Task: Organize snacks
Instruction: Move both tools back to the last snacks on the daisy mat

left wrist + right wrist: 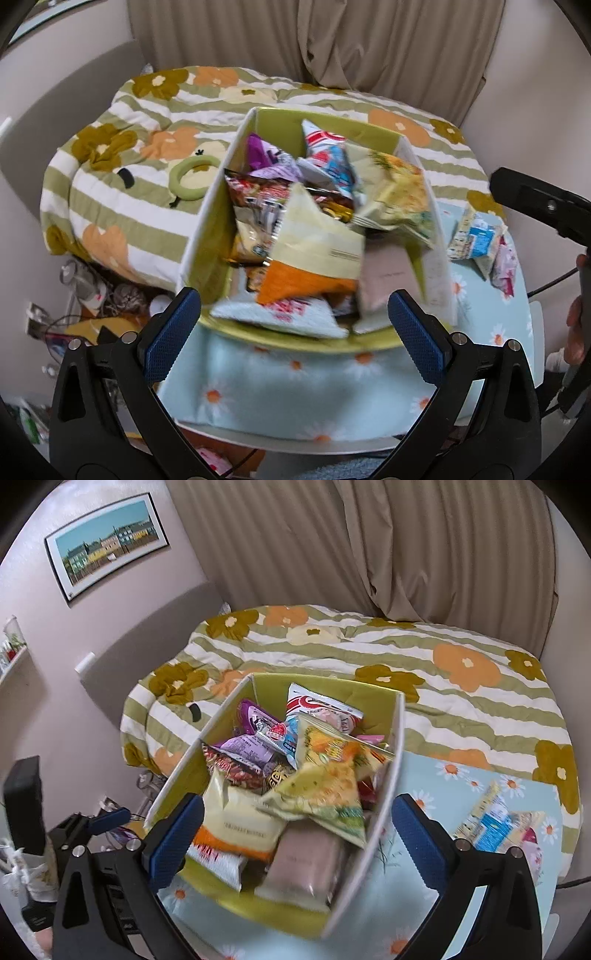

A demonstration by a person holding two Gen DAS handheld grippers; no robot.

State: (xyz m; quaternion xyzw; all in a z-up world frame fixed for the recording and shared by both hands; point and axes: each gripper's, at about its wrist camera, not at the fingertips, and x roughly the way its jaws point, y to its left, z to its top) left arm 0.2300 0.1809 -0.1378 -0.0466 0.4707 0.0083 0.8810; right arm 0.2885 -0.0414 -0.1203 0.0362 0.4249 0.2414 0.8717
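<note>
Both hand-held grippers, left (293,332) and right (297,834), gape empty above the full snack box (388,746) on the desk (476,775).

This is a bedroom in a home. A bed under a quilted green-and-white striped duvet (424,698) with orange and brown flowers fills the room's middle. Behind the bed hang long beige pleated curtains (369,542). To the left of the bed, a framed picture of coloured houses (107,542) hangs on the pale pink wall. In front of the bed stands a small desk covered with a light blue daisy-print cloth (295,391). Left of the bed, low down, cables and clutter (85,295) lie on the floor.
</note>
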